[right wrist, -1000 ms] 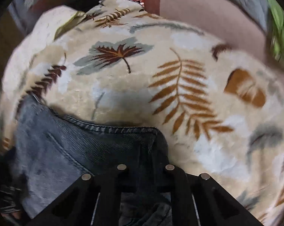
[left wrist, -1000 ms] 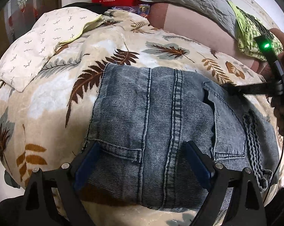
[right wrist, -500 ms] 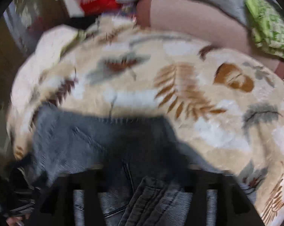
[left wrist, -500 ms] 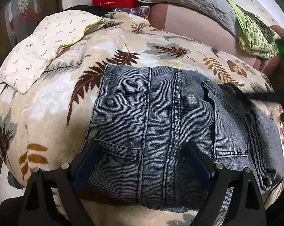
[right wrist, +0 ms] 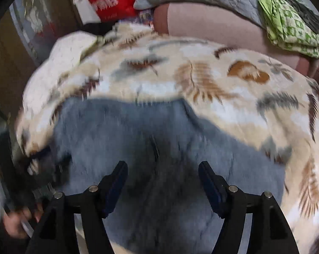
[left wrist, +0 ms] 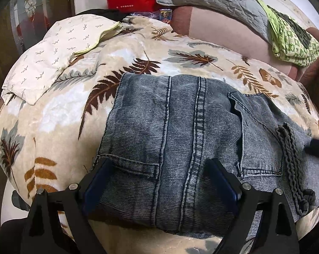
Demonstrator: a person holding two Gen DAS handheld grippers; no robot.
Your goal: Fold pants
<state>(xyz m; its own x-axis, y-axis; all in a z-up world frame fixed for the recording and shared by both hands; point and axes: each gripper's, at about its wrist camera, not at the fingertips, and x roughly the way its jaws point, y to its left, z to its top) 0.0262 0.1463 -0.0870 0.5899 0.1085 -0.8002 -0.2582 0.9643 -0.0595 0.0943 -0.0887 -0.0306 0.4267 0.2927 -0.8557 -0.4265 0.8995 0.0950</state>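
The right black two-finger gripper with blue pads (right wrist: pixel 162 187) has just been opening: a second ago its jaws were pinched shut on the near denim edge, and now they stand apart above the cloth with nothing pressed between them, though the view is smeared with motion blur. Its camera now looks at the pants from farther back and shows more of the bundle, so the hand appears to be pulling away from the spot it let go. The left black two-finger gripper with blue pads (left wrist: pixel 159 182) is spread wide too, its fingers straddling the near part of the faded blue-grey denim pants (left wrist: pixel 180 131) without visibly pinching them, and its view is nearly the same as a second ago. The pants lie as a compact, layered rectangle on the cream plush blanket printed with brown and grey leaves (left wrist: pixel 53 116), pocket and centre seam facing up, a dark braided drawstring (left wrist: pixel 290 160) trailing along the right edge. In the left view, a dark tip of the right tool shows at the far right rim. With both tools free of the fabric, the fold just laid down seems finished; whether another fold remains cannot be told, but the bundle already looks close to done.
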